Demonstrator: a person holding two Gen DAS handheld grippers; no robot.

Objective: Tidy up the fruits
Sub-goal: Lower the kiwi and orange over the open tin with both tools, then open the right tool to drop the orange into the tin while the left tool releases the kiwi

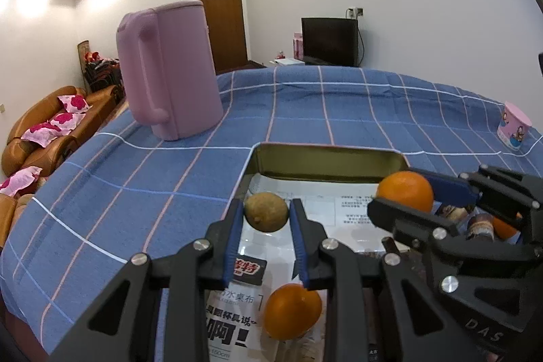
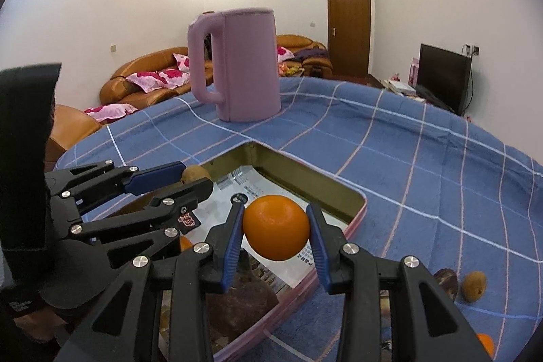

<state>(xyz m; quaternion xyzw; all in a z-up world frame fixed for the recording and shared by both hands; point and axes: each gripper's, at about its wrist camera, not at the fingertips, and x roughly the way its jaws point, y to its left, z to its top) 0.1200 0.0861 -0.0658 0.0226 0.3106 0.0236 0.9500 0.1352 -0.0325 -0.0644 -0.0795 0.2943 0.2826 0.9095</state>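
- While both tongs hang over the tin, each is seen closed on 1 fruit: the left gripper point(image 1: 266, 215) is clamped at its tightest on a small brown-green fruit point(image 1: 266, 212), and the right gripper point(image 2: 275, 228) is held a little wider around an orange point(image 2: 276, 228).
- Nearest under the left gripper, a second orange point(image 1: 292, 311) is seen lying on printed paper inside the tin point(image 1: 325, 158), so part of the sorting is judged done.
- The held orange is gripped across its widest part by the blue pads point(image 2: 234, 243); its skin is judged smooth and slightly springy, so a hold across the middle is favoured, since a grip nearer the top or bottom could let it roll out.
- The brown-green fruit is judged light, firm and rough-skinned, and less likely to slip, though little pad area is given by its small size.
- Neither fruit is thought fragile, yet bruising could be caused by a hard squeeze or a drop onto the metal floor.
- To the right, on the blue checked cloth point(image 2: 424, 178), a loose brown fruit point(image 2: 474, 285) and part of another orange point(image 2: 485, 343) are seen outside the tin.
- Further back, a pink kettle point(image 2: 242, 63) stands well clear of the tin, and a pink cup point(image 1: 514, 124) sits near the far edge.
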